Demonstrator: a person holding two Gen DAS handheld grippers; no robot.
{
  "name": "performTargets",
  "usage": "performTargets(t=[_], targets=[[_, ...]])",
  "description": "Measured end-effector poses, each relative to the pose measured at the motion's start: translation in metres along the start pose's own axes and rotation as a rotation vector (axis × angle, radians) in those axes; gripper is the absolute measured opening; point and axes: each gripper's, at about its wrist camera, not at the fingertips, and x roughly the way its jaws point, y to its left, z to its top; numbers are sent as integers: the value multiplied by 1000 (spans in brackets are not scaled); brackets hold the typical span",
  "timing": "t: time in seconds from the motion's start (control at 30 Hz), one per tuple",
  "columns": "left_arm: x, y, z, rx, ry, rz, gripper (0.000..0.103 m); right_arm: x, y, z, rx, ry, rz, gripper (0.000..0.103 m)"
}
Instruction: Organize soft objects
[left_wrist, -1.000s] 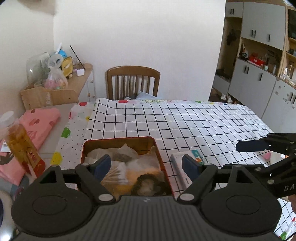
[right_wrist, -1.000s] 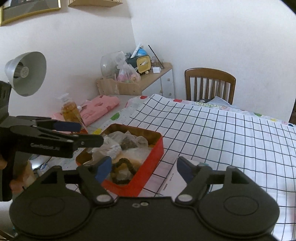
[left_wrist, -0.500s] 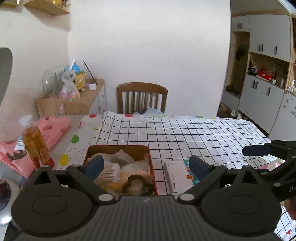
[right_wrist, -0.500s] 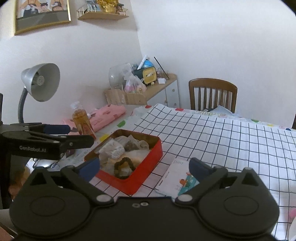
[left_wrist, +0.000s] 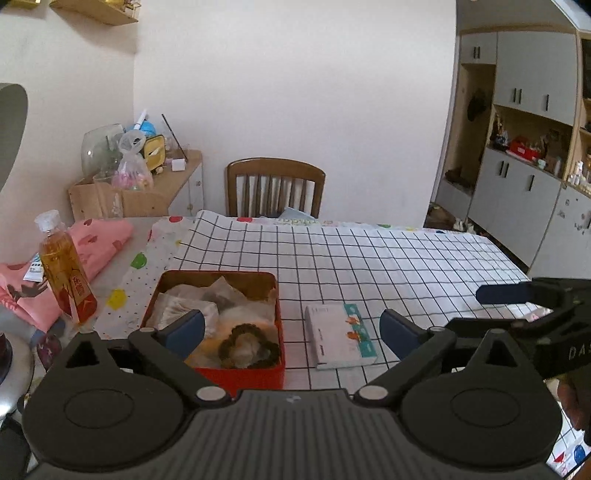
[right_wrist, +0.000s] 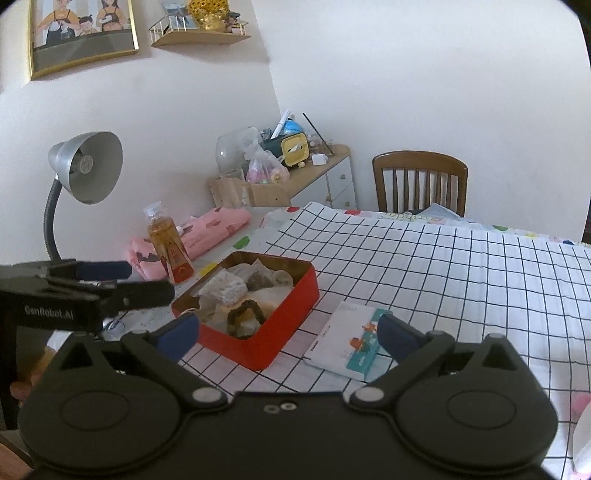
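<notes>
Since a second ago both claws have drawn back and upward from the table, so the red tin now sits farther ahead of them and more of the room shows.

The left claw (left_wrist: 291, 334) is spread wide and holds nothing. The red tin (left_wrist: 243, 376) lies just ahead of it, toward its left finger, whose blue pad overlaps the tin's near left corner in view. The tin holds crumpled plastic-wrapped soft items (left_wrist: 192, 308) and a dark braided ring (left_wrist: 248, 345) near its front edge. A small white and teal booklet (left_wrist: 341, 336) lies flat just to the right of the tin, between the two fingers in view.

The right claw (right_wrist: 288, 330) is also spread apart and empty. From it the tin (right_wrist: 275, 332) is ahead and slightly left, and the booklet (right_wrist: 345, 341) sits just ahead toward its right finger.

Left of the tin stand a bottle of amber liquid (left_wrist: 64, 271) and folded pink cloth (left_wrist: 98, 240). A grey desk lamp (right_wrist: 86, 168) rises farther left. A wooden chair (left_wrist: 275, 186) stands at the far edge of the checked tablecloth (left_wrist: 369, 258). Nothing lies between either claw and the tin.
</notes>
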Motion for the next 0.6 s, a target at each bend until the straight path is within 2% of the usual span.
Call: performTargets(t=[0.2,0.6], targets=[[-4,-11,-1,35,-27,4,101,-6,-5,-5,6,-3,-4,103],[-3,-15,-5,29,-11,2,101,-11,-9,-8,12,-5,-10,103]])
